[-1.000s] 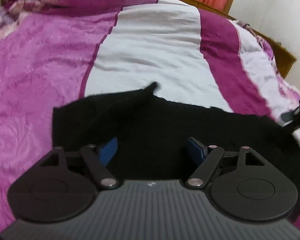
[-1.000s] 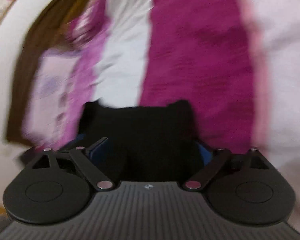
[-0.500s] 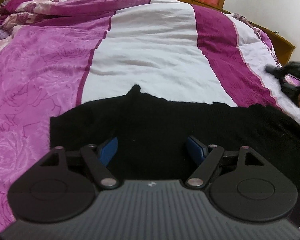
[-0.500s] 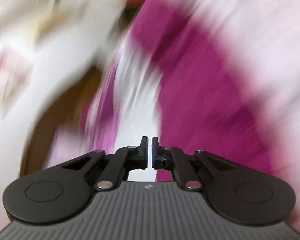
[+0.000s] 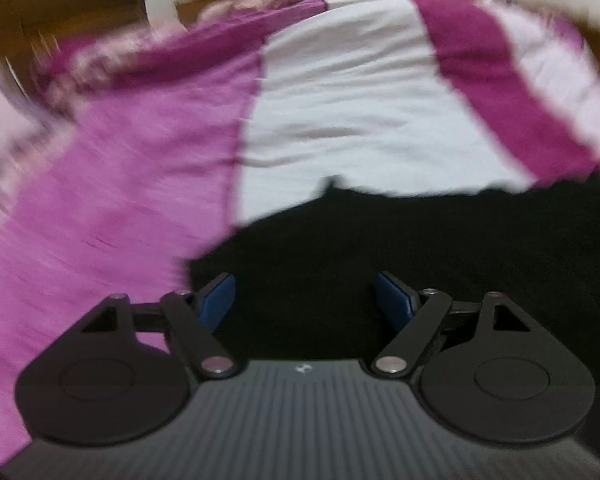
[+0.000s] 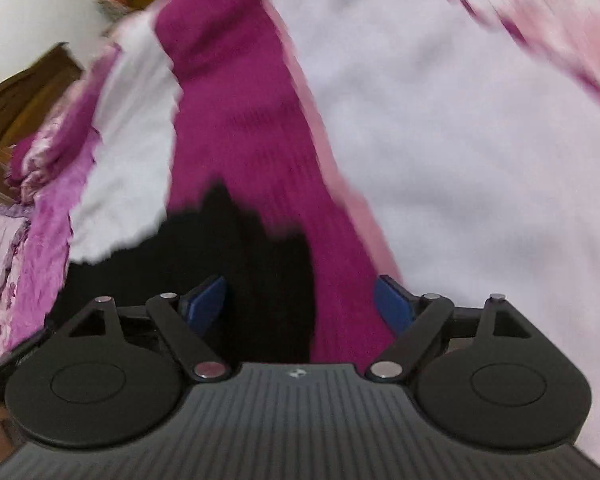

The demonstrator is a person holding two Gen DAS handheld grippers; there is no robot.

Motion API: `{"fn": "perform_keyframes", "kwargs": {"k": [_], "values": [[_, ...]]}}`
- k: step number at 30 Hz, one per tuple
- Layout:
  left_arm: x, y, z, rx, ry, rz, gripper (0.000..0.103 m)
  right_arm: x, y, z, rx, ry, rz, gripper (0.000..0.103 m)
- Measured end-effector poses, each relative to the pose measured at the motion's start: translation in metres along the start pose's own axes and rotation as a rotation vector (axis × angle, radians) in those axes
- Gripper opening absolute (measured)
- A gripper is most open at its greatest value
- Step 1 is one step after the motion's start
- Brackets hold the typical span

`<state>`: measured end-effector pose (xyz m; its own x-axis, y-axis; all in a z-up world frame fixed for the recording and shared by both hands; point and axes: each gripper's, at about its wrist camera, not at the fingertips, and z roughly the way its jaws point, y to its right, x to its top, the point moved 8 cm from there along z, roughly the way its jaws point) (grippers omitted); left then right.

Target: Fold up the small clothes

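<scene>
Left gripper [image 5: 303,296] held wide open, nothing gripped, poised above black garment [image 5: 419,248] at 12 o'clock. Right gripper [image 6: 300,300] likewise spread, empty, garment edge [image 6: 260,248] at 11, likely for next fold. Striped bedspread [image 5: 359,100] beyond.

A garment [image 5: 399,248] lies spread on a bed [image 5: 339,112]; the left gripper [image 5: 304,300] sits over its near edge, fingers [image 5: 216,300] apart; the right gripper [image 6: 300,304] sits over the garment's right-hand end; a headboard [image 5: 60,4] stands behind the bed.
</scene>
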<state>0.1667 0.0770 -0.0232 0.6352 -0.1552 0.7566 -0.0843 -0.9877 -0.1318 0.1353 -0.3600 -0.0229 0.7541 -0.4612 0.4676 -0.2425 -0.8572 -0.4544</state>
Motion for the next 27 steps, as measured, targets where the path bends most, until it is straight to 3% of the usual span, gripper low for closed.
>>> {"fn": "perform_keyframes", "kwargs": {"k": [1,2,3,4,6,11,14,16,18,22,25,27], "values": [[-0.007,-0.014,0.006,-0.023,-0.064,-0.047,0.081,-0.011,0.002,-0.007,-0.008,-0.01,0.035,0.086],[-0.015,-0.032,0.014,-0.076,-0.132,-0.162,0.083,-0.02,0.001,-0.013,-0.03,-0.009,0.046,0.086],[-0.022,-0.049,0.018,-0.15,-0.172,-0.294,0.083,-0.028,0.003,-0.021,-0.065,-0.004,0.056,0.086],[-0.023,-0.06,0.017,-0.198,-0.177,-0.33,0.082,-0.038,0.004,-0.029,-0.083,0.011,0.068,0.086],[-0.025,-0.064,0.008,-0.165,-0.173,-0.243,0.082,-0.059,0.006,-0.037,-0.104,0.048,0.082,0.086],[-0.031,-0.071,-0.007,-0.138,-0.172,-0.217,0.082,-0.089,0.011,-0.049,-0.099,0.136,0.136,0.089],[-0.024,-0.076,-0.027,-0.081,-0.082,-0.181,0.079,-0.091,0.009,-0.046,-0.001,0.144,0.176,0.094],[-0.011,-0.071,-0.05,-0.078,0.03,-0.139,0.078,-0.088,0.008,-0.039,0.106,0.131,0.154,0.097],[-0.001,-0.052,-0.081,-0.134,0.142,-0.1,0.079,-0.081,0.011,-0.032,0.209,0.128,0.157,0.097],[-0.011,0.02,-0.126,-0.371,0.182,-0.057,0.08,-0.066,0.024,-0.026,0.399,0.099,0.472,0.096],[-0.033,0.079,-0.136,-0.318,0.183,0.104,0.079,-0.069,0.018,-0.025,0.501,-0.002,0.586,0.096],[-0.046,0.116,-0.139,-0.293,0.18,0.19,0.079,-0.07,0.019,-0.031,0.475,0.003,0.595,0.096]]}}
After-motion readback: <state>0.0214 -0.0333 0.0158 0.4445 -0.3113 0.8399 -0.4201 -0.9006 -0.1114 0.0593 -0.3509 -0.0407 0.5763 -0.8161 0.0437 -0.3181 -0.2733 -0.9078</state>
